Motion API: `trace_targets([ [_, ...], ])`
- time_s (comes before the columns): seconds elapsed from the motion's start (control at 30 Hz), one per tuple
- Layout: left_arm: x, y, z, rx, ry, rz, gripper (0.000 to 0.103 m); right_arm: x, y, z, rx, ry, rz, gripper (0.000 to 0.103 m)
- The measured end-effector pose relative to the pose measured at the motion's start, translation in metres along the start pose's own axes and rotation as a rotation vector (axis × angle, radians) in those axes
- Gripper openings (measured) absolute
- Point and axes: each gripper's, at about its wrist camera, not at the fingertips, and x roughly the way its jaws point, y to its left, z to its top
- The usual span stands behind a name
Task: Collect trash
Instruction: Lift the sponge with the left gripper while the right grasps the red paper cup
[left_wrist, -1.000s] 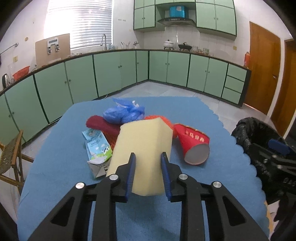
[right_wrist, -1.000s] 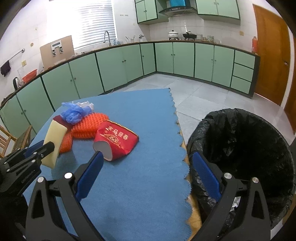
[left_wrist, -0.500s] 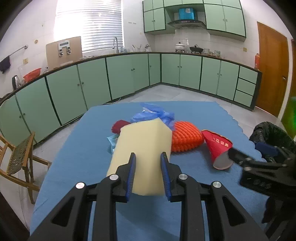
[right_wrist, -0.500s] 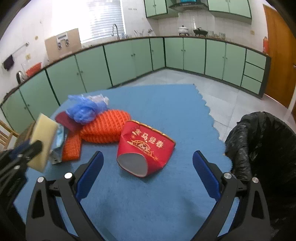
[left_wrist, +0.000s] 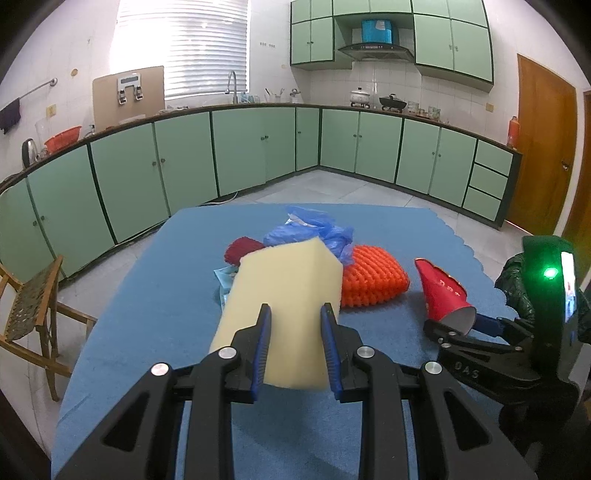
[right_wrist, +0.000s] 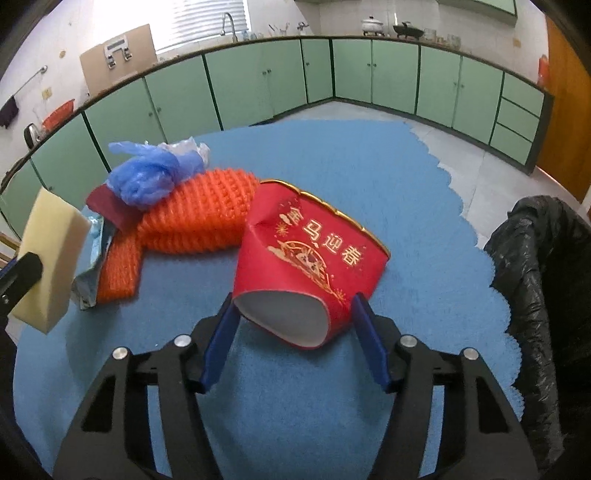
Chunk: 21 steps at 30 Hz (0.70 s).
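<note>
A red paper cup (right_wrist: 310, 251) with gold lettering lies on its side on the blue table cover (right_wrist: 295, 387), its base end toward me. My right gripper (right_wrist: 293, 301) straddles that base end. Its jaws are closing, the blue pads just at the cup's sides without visibly squeezing it. The left wrist view shows the same cup (left_wrist: 439, 291) with the right gripper (left_wrist: 458, 325) at it. My left gripper (left_wrist: 295, 308) is shut on a pale yellow sponge block (left_wrist: 284, 288), held above the table to the left of the pile.
Behind the cup lies a pile: orange mesh netting (right_wrist: 199, 218), a crumpled blue plastic bag (right_wrist: 147, 177), a dark red piece (right_wrist: 107, 206) and a light-blue wrapper (right_wrist: 92, 266). A black-lined bin (right_wrist: 543, 280) stands off the table's right edge. A wooden chair (left_wrist: 33, 310) stands left.
My right gripper came forward and down from beside the bin to the red cup, and its jaws narrowed around the cup's base. The left gripper drifted slightly, still gripping the sponge.
</note>
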Motion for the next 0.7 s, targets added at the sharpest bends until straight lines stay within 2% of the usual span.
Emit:
trace_targets([
  [0.37, -0.015, -0.005, 0.008, 0.001, -0.023, -0.017, 0.027, -0.064, -0.02, 0.008, 0.021, -0.118, 0.023, 0.057],
  [0.7, -0.035, -0.035, 0.023, 0.024, -0.071, -0.073, 0.027, -0.127, -0.038, 0.023, -0.003, -0.213, 0.013, 0.057],
])
